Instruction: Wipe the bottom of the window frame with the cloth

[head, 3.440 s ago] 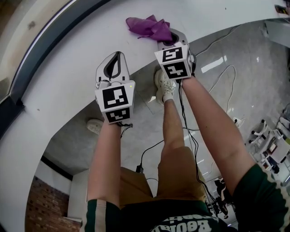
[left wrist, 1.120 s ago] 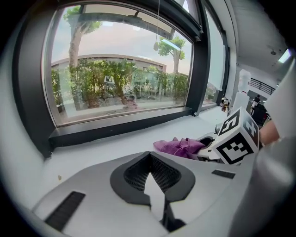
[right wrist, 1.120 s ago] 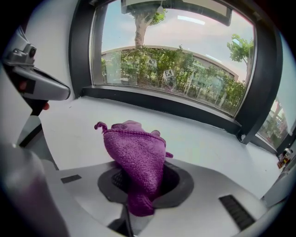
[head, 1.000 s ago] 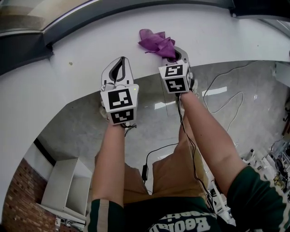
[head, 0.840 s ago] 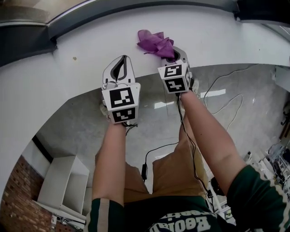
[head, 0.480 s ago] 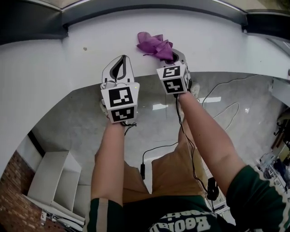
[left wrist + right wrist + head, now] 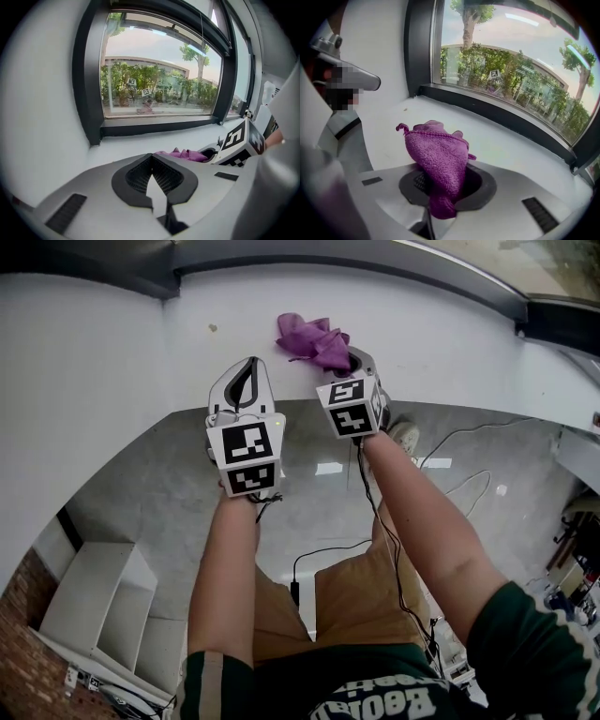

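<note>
I have the right gripper [image 7: 440, 197] near the bottom middle of its own view, and its two jaws are clamped on the purple cloth [image 7: 438, 159]. The cloth is pinched at its lower end between them. The rest bunches upward and forward over the white sill [image 7: 515, 147].

In the head view the cloth sits at the top centre of the frame, on the sill, just ahead of the right gripper. The dark window frame [image 7: 497, 115] runs diagonally from the upper left to the right edge of the right gripper view. Its bottom rail lies past the cloth, with bare sill between them, so the cloth is not touching the rail. Beyond the glass [image 7: 520, 79] I see trees and a low building.

The left gripper [image 7: 152, 161] is low and central in its own view, with its jaws together, tips meeting and nothing held. In the head view it hangs over the sill's near edge, just left of the right gripper and apart from the cloth.

Lower in the head view are the grey floor [image 7: 169, 493] and a black cable [image 7: 319, 554].
</note>
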### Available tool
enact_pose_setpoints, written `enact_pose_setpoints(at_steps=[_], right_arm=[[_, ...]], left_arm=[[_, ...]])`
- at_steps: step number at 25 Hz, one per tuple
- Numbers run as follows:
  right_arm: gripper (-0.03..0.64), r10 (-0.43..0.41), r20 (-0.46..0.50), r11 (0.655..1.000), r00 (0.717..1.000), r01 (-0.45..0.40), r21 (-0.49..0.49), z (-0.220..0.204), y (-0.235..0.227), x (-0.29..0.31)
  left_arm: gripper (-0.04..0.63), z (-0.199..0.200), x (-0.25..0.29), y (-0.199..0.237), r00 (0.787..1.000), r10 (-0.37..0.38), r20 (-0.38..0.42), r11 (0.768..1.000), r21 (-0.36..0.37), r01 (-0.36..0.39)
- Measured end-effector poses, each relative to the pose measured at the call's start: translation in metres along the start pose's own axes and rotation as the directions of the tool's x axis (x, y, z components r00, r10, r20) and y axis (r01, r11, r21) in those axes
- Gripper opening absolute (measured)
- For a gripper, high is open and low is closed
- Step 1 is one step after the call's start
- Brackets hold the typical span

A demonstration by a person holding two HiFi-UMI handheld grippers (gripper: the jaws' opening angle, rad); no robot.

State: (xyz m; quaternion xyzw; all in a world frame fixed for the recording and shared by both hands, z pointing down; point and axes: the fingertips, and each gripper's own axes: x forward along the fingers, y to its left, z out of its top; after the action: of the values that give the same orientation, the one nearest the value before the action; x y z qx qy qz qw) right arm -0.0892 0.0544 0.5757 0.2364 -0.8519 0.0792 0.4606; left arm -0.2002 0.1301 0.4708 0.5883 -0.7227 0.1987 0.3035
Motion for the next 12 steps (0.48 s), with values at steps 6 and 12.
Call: enact_pose_setpoints(at_steps=[6,12], right_arm=[[0.086,0.032,0.006,0.999,0.999,-0.032,-0.033,0.02,0.03,0.011],[0.086,0.094,0.011,0.993,0.996,-0.093,-0.072,0.041,0.065,0.022]], left_arm=[[0.009,-0.01,-0.011,0.026,1.0,0.028,-0.007,0.999,-0.029,-0.028],[0.009,-0.019,-0.018,0.041,0.999,0.047,-0.018,0.997,-0.064,-0.048]])
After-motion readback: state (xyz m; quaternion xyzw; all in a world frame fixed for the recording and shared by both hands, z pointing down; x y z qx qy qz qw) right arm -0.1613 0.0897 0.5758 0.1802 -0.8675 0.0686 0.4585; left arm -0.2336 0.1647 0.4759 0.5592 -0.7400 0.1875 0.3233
